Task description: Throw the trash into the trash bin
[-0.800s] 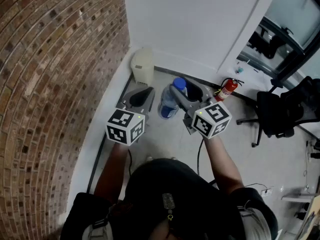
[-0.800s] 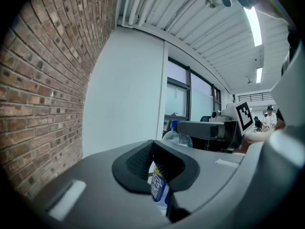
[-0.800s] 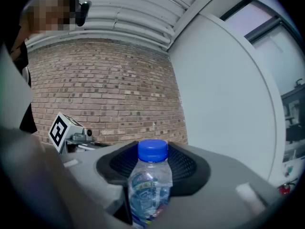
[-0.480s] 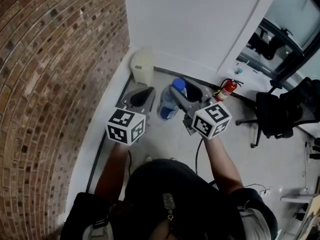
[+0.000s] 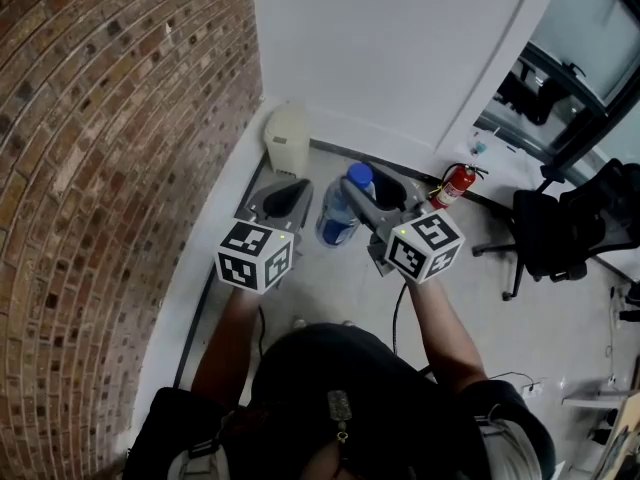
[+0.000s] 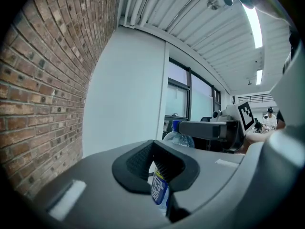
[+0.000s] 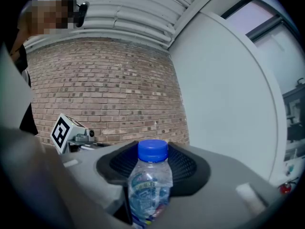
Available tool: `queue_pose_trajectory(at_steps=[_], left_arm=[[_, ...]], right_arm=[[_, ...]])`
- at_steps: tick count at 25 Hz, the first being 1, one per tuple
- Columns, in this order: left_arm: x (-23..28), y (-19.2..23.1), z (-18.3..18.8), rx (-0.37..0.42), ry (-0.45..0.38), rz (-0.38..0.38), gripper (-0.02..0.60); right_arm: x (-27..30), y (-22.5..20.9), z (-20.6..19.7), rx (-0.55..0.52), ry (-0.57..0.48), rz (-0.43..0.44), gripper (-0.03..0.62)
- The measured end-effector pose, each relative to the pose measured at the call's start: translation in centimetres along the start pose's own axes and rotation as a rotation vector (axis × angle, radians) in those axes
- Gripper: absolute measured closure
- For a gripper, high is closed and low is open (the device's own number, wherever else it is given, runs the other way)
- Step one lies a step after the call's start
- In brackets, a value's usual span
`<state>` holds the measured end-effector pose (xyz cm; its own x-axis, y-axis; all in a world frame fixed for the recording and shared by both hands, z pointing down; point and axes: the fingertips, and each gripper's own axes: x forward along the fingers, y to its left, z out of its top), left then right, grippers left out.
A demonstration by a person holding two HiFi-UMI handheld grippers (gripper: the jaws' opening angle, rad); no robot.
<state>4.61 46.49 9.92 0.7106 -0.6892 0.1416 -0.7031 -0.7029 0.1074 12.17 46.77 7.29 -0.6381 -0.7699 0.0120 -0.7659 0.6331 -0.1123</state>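
A clear plastic bottle [image 5: 338, 216] with a blue cap [image 7: 152, 150] hangs between the jaws of my right gripper [image 5: 368, 190], which is shut on it, well above the floor. In the right gripper view the bottle [image 7: 149, 187] stands upright between the black pads [image 7: 188, 168]. My left gripper [image 5: 283, 196] is beside it on the left, shut with nothing in it. Through the slit between its jaws in the left gripper view [image 6: 159, 168] I see the bottle's label [image 6: 158, 187]. A cream trash bin [image 5: 287, 135] stands in the corner beyond both grippers.
A curved brick wall [image 5: 100, 168] runs along the left and a white wall [image 5: 380, 48] closes the far side. A red fire extinguisher [image 5: 455, 182] stands by the white wall, right of the bin. A black office chair [image 5: 555, 226] is further right.
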Motion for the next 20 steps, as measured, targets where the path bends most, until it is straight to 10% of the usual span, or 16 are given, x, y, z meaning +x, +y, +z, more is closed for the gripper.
queue_pose_trajectory(at_steps=[20], left_arm=[[-1.6, 3.5, -1.4, -0.033, 0.023, -0.018, 0.575]], right_arm=[[2.8, 2.0, -1.9, 0.037, 0.050, -0.020, 0.398]])
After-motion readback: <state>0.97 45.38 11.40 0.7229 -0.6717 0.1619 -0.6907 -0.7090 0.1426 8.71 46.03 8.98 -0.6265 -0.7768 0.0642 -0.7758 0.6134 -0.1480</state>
